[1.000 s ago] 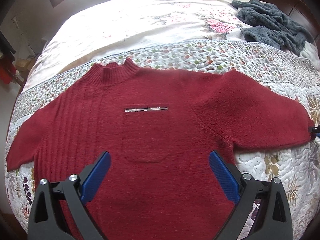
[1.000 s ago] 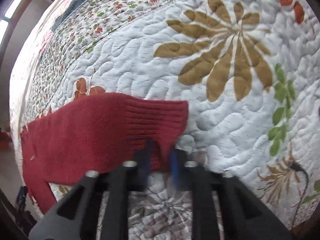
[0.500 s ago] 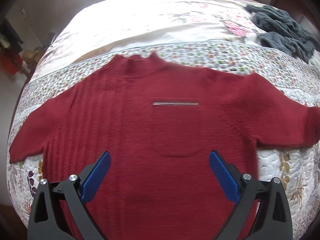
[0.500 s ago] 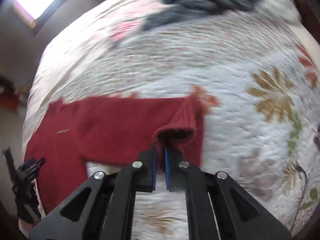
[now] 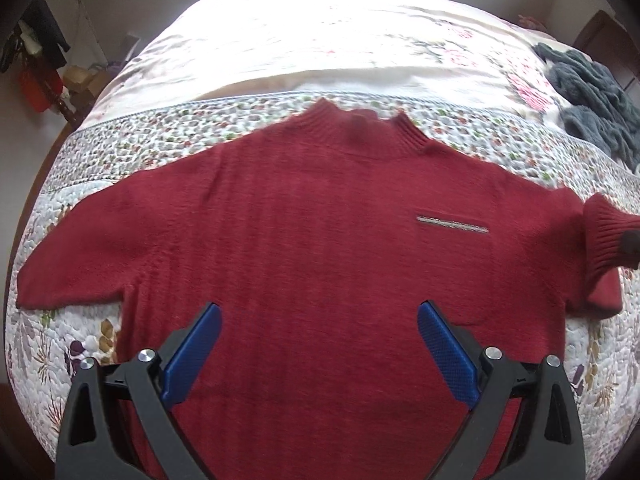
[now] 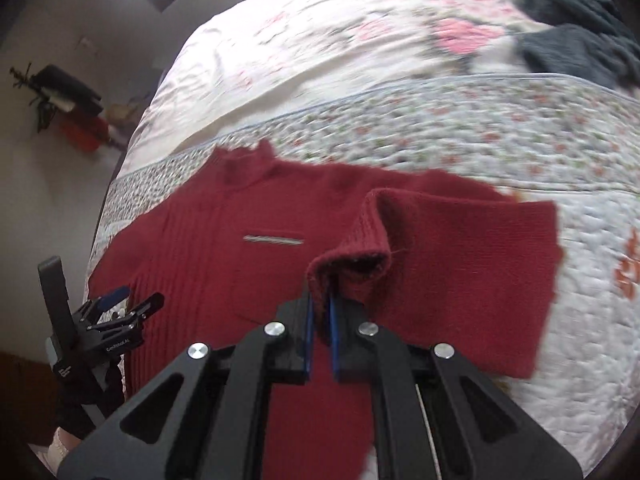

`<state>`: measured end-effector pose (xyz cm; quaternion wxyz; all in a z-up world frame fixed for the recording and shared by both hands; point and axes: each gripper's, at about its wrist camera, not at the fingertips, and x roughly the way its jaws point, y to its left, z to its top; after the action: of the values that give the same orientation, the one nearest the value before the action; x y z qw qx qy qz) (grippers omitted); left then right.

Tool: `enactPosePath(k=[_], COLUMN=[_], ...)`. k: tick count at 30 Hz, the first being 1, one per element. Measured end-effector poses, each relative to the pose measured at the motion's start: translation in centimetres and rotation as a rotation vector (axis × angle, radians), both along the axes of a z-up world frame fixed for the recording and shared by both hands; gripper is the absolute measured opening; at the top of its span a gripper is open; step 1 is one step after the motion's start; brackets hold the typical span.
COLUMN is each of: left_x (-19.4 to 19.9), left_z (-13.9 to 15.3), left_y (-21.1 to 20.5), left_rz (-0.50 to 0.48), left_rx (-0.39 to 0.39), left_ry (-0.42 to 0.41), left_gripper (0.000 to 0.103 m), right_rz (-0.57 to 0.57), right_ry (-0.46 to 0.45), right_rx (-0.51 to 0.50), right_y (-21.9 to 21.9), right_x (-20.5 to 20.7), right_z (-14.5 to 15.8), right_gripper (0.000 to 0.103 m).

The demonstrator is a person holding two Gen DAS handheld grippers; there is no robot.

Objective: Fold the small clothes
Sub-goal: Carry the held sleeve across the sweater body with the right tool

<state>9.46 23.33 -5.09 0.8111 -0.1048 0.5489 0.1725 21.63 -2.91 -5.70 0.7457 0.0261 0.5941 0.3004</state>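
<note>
A small dark red knit sweater lies face up on the quilted bed, collar away from me, with a grey-trimmed chest pocket. My left gripper hovers open over the sweater's lower body, nothing between its blue pads. In the right wrist view my right gripper is shut on the ribbed cuff of the sweater's right sleeve, lifted and carried in over the body, the sleeve doubled back. The lifted cuff shows at the right edge of the left wrist view. The left gripper appears at lower left.
A floral quilt covers the bed, with a cream sheet beyond it. A dark grey fleece garment lies bunched at the far right. Off the bed's far left corner stand red and dark items by the wall.
My right gripper has lifted the right cuff off the quilt and carried it left over the sweater, folding the sleeve. The left gripper has drifted left, staying open.
</note>
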Motion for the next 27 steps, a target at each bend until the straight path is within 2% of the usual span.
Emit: enactPosePath(k=[4, 9, 12, 13, 15, 17, 21, 25, 27], left_x=[0.3, 0.8, 1.2, 1.4, 1.7, 2.0, 3.3, 5.3, 6.4], left_z=[-0.4, -0.5, -0.6, -0.7, -0.9, -1.0, -1.6, -3.1, -4.1], left_y=[1.9, 2.9, 2.9, 2.8, 2.6, 2.1, -0.2, -3.2, -4.8], left_rz=[0.007, -0.024, -0.036, -0.037, -0.041, -0.051, -0.092, -0.125, -0.139], left_rx=[-0.025, -0.050, -0.084, -0.100, -0.136, -0.160, -0.236, -0.320, -0.364], left_ry=[0.000, -0.012, -0.013, -0.014, -0.015, -0.020, -0.015, 0.007, 0.028], left_gripper=[0.098, 0.098, 0.098, 0.098, 0.098, 0.098, 0.095, 0.092, 0.087], right_rz=[0.041, 0.066, 0.072, 0.071, 0.062, 0.064, 0.039, -0.068, -0.099], right_ry=[0.011, 0.041, 0.086, 0.101, 0.145, 0.178, 0.148, 0.142, 0.134], right_rx=[-0.049, -0.085, -0.061, -0.042, 0.036, 0.107, 0.131, 0.112, 0.092], right_y=[3.9, 6.5, 7.1, 7.1, 6.3, 5.3, 2.0, -3.3, -5.3], right_x=[-0.7, -1.2, -1.2, -1.2, -1.5, -2.0, -3.3, -4.4, -4.9], right_z=[-2.0, -4.8, -6.1, -6.4, -6.2, -5.6, -3.7, -3.4, -3.4], right_gripper=[0.005, 0.005, 0.013, 0.018, 0.025, 0.037, 0.037, 0.037, 0.037])
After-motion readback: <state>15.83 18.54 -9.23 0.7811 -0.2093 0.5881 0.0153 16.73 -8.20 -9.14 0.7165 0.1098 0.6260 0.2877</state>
